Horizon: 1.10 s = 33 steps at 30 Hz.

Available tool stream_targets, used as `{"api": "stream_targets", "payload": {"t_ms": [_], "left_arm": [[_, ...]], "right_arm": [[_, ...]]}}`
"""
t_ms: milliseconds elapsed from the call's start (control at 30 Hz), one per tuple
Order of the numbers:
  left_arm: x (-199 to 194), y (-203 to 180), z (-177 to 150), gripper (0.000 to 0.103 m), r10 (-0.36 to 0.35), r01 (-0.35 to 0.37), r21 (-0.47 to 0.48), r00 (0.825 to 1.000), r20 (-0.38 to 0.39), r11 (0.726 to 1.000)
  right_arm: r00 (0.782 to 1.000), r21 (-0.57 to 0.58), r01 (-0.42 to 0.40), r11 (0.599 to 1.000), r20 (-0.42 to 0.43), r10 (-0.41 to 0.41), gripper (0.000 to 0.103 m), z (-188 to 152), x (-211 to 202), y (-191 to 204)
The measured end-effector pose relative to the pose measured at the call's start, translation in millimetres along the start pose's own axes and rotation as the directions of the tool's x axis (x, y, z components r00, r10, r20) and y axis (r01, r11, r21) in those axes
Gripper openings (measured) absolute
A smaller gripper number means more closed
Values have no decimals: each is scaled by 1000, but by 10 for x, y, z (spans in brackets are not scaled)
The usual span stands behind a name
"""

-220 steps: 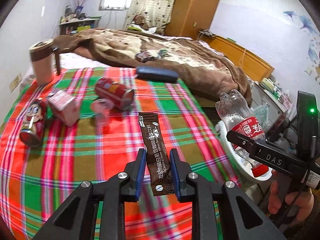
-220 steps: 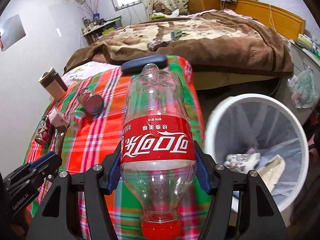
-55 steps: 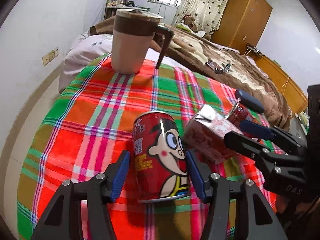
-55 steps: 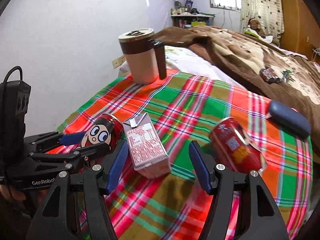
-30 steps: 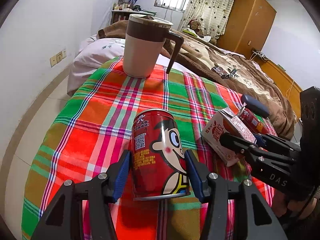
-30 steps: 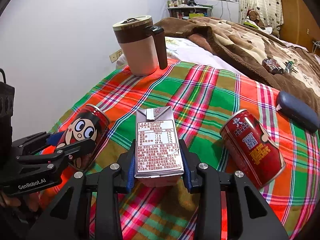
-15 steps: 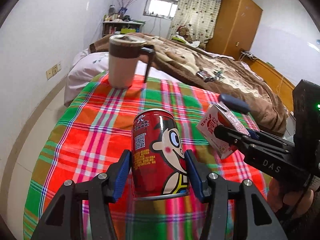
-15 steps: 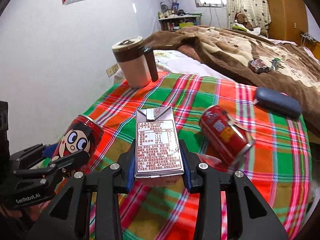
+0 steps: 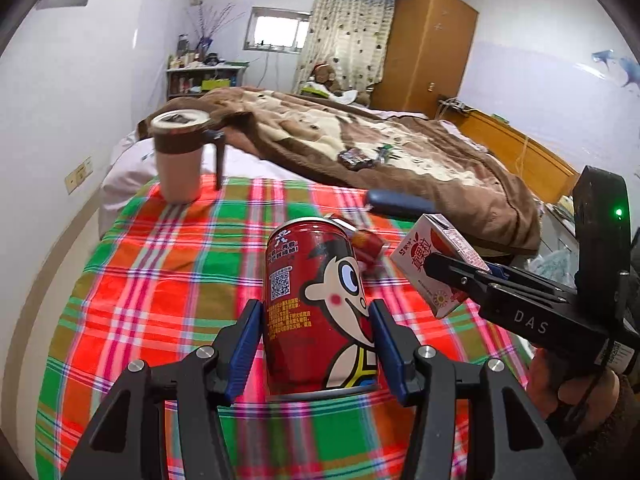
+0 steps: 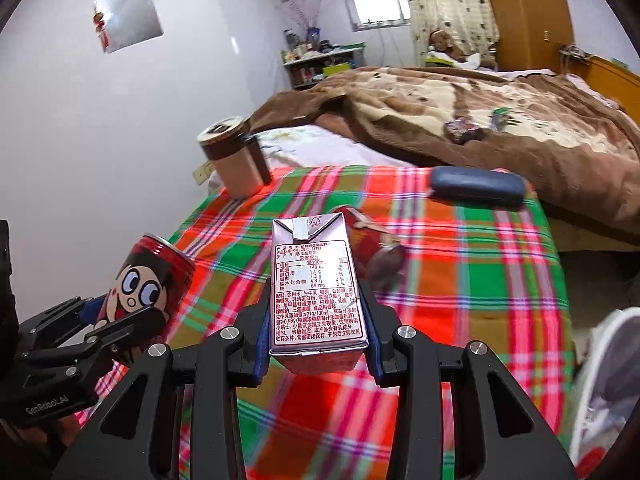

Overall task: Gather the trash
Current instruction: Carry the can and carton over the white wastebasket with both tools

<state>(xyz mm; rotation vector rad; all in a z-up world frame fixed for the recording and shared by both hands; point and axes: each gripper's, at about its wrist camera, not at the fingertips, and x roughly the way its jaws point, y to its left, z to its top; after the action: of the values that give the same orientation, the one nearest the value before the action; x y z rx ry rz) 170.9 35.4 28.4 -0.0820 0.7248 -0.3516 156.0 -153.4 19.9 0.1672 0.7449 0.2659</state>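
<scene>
Between the left gripper's pads sits a red can, upright; right gripper clamps a drink carton, both likely held clear of the plaid cloth for binning.

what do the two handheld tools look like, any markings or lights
Both are black angular frames with silver screws and blue pads. The left tool carries white GenRobot.AI lettering on its side. The right tool reads DAS in white, with a green light glowing on its black rear housing.

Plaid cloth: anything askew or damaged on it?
Yes. One red can lies tipped on its side mid-cloth, behind the carton, its pull-tab lid peeled open. The mug stands upright; the dark blue case lies flat.
</scene>
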Motion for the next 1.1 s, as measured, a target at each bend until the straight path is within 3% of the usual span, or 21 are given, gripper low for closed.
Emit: {"api": "stream_targets", "payload": {"t_ms": [333,600,833,1100], "left_arm": [[17,-757,-25,54,-84,84,94,996,-4,992],[135,-1516,-95,54,-183,187,177,982,-38,966],[283,-2129,-152,54,-264,277,229,961,-85,933],[640,-2812,-272,54,-344,385,263,920,-188,885]], "right_arm": [[994,69,91,993,56,-95,39,-171,-575,-524],[972,154,200,968,92,-216,39,-344,-1091,-1060],[948,210,286,935,84,-309,39,-464,-1311,-1404],[905,301,399,866,25,-426,39,-698,-1476,-1900]]}}
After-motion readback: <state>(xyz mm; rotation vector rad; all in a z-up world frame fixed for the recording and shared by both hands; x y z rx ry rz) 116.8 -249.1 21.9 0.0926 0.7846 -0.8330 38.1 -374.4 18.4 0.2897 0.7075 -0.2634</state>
